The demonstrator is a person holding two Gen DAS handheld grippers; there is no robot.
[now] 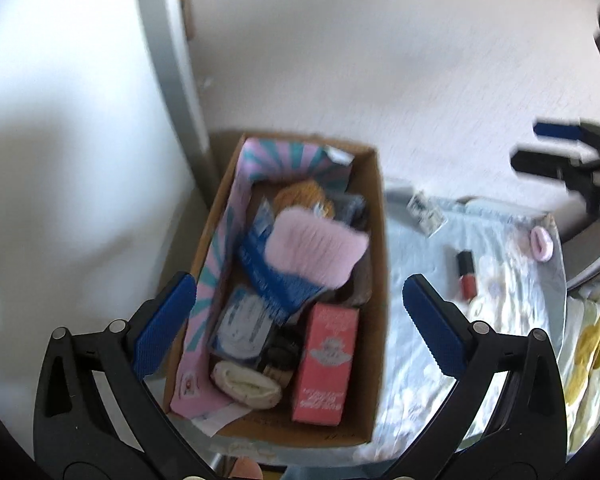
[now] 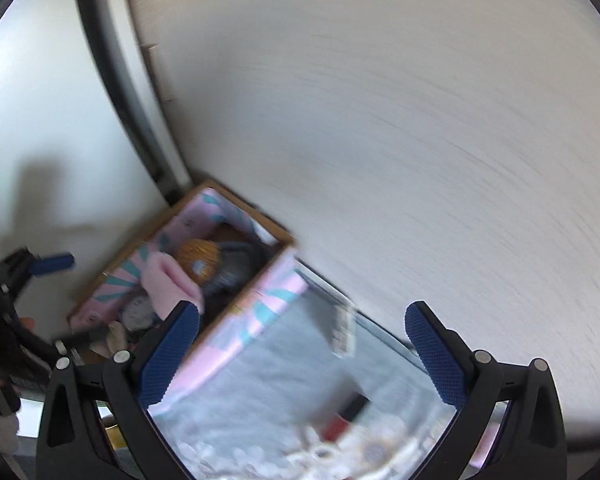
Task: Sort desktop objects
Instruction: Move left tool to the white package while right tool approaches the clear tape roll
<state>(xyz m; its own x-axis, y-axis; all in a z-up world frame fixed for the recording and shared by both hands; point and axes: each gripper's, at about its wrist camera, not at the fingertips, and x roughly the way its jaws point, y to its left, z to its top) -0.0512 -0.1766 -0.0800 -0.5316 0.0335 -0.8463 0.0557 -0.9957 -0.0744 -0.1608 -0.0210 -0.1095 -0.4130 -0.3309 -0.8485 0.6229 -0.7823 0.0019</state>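
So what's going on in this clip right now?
A person is sorting small items with two handheld grippers. Both the left gripper and the right gripper are open and hold nothing. The cardboard box against the wall already holds a pink fluffy item, a pink carton and other bits. A red bottle with a black cap and a pink hair tie lie on the pale cloth beside it.

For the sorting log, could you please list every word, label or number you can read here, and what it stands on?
None can be read.
Pink carton in the cardboard box: an emblem and lines of print, too blurred.
Blue packet: white lettering, too blurred.
Small printed packet on the cloth: too small and blurred.
Both wrist views are motion-blurred.
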